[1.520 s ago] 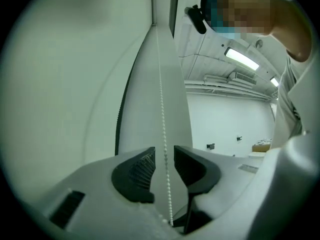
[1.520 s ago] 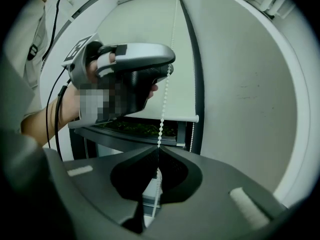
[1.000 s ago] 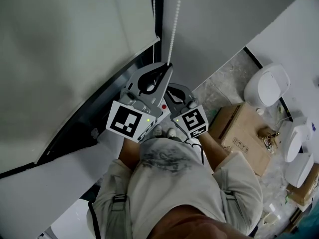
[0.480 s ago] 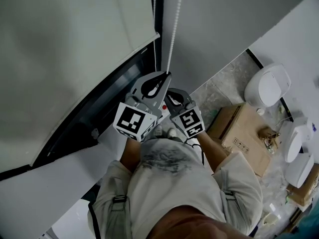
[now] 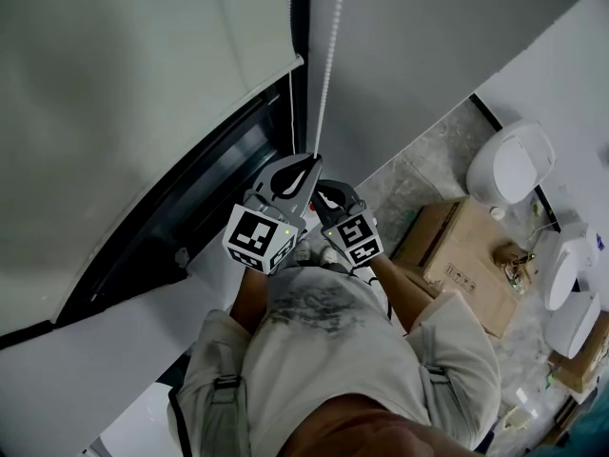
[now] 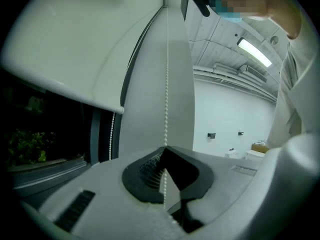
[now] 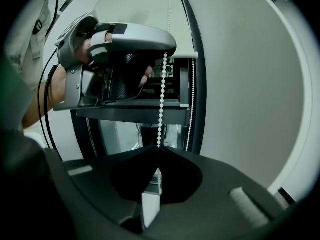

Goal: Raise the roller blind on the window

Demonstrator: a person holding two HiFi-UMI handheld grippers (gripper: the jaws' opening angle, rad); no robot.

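Observation:
The pale roller blind [image 5: 124, 93] hangs over a dark window [image 5: 190, 208]. Its bottom bar [image 6: 75, 96] sits partway up the glass. A white bead chain [image 5: 326, 65] runs straight down beside the frame. My left gripper [image 5: 315, 158] is shut on this chain, and the beads pass between the pads [image 6: 164, 150]. Just below it, my right gripper [image 5: 322, 190] is shut on the same strand [image 7: 161, 104], which enters its closed tips [image 7: 158, 151]. The left gripper [image 7: 130, 39] shows directly above in the right gripper view. A second strand [image 7: 192, 104] hangs free near the frame.
The person's torso and arms fill the lower middle of the head view. On the stone floor to the right lie a cardboard box [image 5: 466, 255] and several white rounded fixtures [image 5: 509, 165]. A grey wall panel [image 5: 428, 36] stands right of the chain.
Both grippers have come down together along the chain, still closed on it. The blind's bottom edge has climbed a little, so more dark window shows.

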